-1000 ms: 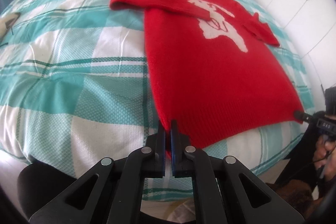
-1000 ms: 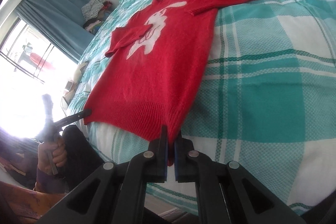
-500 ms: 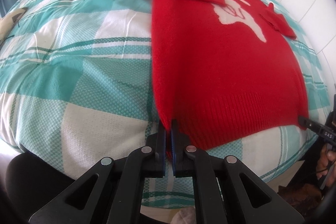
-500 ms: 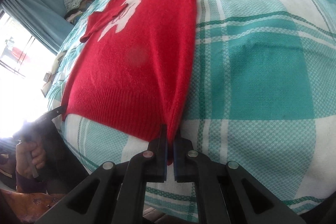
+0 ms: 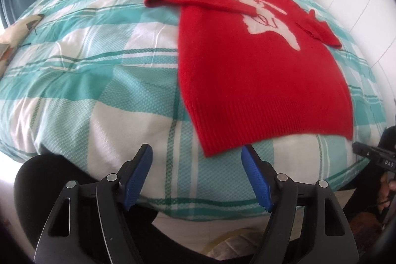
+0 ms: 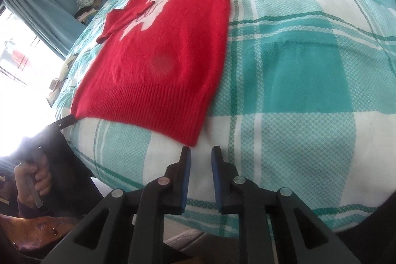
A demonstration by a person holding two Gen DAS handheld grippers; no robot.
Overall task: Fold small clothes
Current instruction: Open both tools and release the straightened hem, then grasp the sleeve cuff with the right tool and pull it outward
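Now the red sweater (image 5: pixel 259 81) is released flat on the bed (image 5: pixel 99 81); both tools, left tool (image 5: pixel 196 166) and right tool (image 6: pixel 200 161), have just been opening and hold nothing. Next, a sleeve or side edge likely has to be gripped for folding inward.

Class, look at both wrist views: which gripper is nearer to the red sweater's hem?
Hard to separate. Each sits just short of its own hem corner of the sweater: the left gripper wide open, the right gripper narrowly open. Neither touches it.

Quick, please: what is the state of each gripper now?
Left gripper: open, just opened, holding nothing.
Right gripper: open slightly, just opening, red sweater released.
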